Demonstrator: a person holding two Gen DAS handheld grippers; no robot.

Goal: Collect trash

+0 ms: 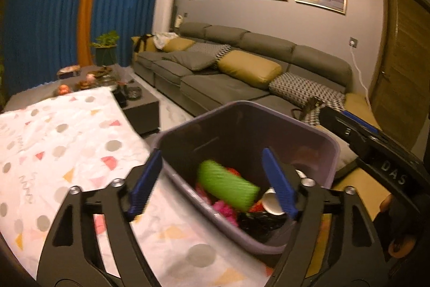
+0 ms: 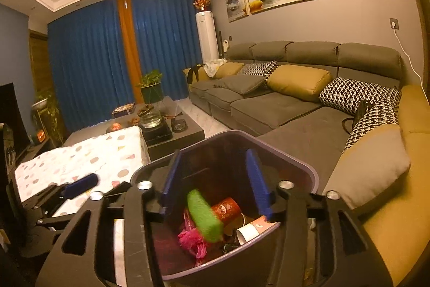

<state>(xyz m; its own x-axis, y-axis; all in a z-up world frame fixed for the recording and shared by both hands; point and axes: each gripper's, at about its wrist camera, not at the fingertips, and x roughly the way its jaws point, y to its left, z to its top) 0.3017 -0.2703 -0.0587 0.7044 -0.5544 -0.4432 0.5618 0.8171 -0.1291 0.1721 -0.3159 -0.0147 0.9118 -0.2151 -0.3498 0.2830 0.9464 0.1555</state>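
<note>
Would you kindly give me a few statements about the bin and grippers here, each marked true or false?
1. The green item is inside the purple bin. True.
2. The left gripper is clamped on the green item. False: its jaws stand open, touching nothing.
3. The bin is empty apart from the green item. False: a pink bag and a paper cup lie there too.
4. The right gripper is open. True.

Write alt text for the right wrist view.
An open gripper with blue pads hangs over a purple bin, where a green sponge lies among a pink bag, a red cup and a white cup. Behind are a grey sofa and blue curtains.
</note>
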